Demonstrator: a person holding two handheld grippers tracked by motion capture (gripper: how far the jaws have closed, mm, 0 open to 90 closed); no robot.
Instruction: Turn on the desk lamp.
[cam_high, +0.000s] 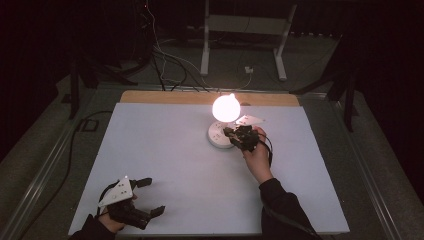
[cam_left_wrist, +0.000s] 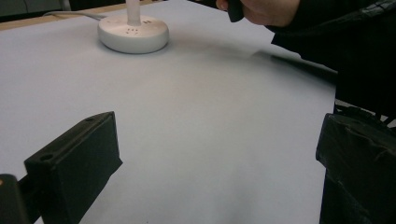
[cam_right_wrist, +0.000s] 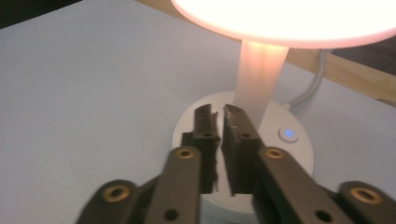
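A lit white desk lamp stands at the back middle of the table, its glowing shade over a round white base. My right gripper hovers over the right side of that base. In the right gripper view its jaws are almost together with a thin slit and nothing between them, just left of the lamp stem. A blue-lit button sits on the base. My left gripper rests open at the front left corner, holding nothing. The lamp base lies far ahead of it.
The white table top has a wooden strip along its back edge. The lamp's cord runs off over that strip. Cables and a metal stand are on the dark floor behind. The person's right sleeve reaches across.
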